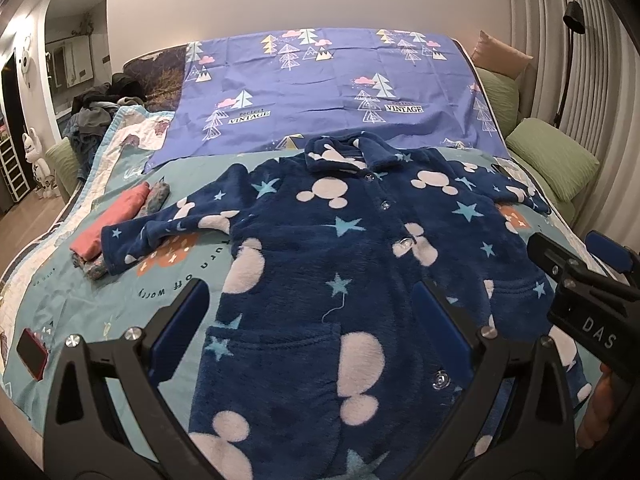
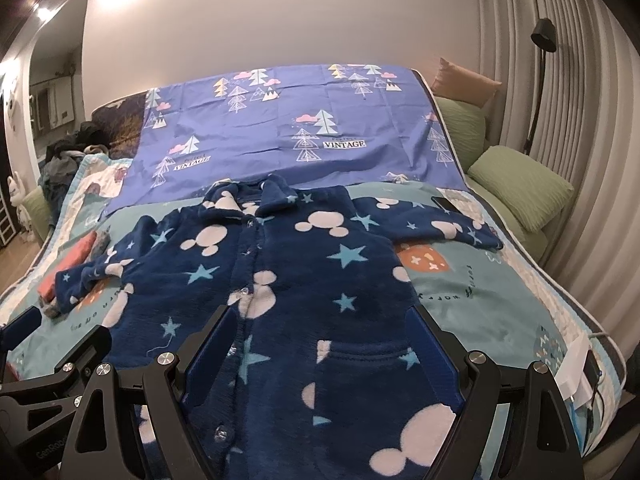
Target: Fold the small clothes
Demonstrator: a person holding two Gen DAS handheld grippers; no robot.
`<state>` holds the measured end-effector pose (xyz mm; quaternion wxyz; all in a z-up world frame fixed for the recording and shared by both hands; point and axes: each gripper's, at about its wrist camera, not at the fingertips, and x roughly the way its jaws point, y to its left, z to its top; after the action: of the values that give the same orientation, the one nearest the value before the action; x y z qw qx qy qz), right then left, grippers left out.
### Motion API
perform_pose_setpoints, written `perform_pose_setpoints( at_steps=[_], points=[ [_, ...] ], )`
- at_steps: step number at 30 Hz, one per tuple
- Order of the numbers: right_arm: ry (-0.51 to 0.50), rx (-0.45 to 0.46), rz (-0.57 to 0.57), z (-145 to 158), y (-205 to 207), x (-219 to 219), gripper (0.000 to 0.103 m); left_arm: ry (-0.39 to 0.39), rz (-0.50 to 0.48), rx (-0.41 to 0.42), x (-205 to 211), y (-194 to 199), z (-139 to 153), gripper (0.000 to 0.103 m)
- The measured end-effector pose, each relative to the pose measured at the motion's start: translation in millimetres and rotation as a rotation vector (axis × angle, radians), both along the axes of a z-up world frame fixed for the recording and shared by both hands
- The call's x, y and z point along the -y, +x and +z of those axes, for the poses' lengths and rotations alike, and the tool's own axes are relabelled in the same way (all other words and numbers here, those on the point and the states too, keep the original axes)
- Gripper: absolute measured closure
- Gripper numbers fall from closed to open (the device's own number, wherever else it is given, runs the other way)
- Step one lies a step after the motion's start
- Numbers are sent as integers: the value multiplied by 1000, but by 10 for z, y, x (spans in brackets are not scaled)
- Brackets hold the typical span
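step: fold not yet begun | fleece pajama top [image 1: 320, 248] spread flat, buttoned, sleeves out, on the bed [image 1: 60, 292] | left tool [image 1: 312, 320] and right tool [image 2: 324, 344] both spread wide, empty, over hem | next: likely pinch a sleeve, bring it across

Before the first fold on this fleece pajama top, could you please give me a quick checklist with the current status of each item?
1. Pajama top spread flat, front up: ok.
2. Both sleeves out to the sides: ok.
3. Left claw open, empty: ok.
4. Right claw open, empty: ok.
5. Sleeve landing zone free: not ok; the left-side cuff overlaps the folded clothes.
6. Buttons all fastened: cannot tell.
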<state>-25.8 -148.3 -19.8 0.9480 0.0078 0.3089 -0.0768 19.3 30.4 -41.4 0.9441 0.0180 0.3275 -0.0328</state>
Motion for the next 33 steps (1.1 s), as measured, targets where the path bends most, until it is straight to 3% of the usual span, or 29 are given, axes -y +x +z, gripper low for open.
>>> perform_pose_setpoints(
  at_steps=[18, 24, 27, 29, 33],
  points=[
    [-54, -3, 102, 154, 527, -594, 15, -77, 69, -26, -741, 364, -104, 2],
    [-42, -26, 212, 93, 808, -871, 15, -184, 129, -100, -1373, 738, -359, 3],
    [-20, -35, 281, 31, 973, -987, 15, -258, 195, -166, -1841, 1003, -597, 14],
    [-13, -44, 302, -10, 1091, -1049, 15, -336, 240, -206, -2179, 1155, -776, 20],
    [-11, -76, 311, -101, 1268, -1138, 15, -501, 366, -249, -2892, 1430, -1149, 21]
  ],
)
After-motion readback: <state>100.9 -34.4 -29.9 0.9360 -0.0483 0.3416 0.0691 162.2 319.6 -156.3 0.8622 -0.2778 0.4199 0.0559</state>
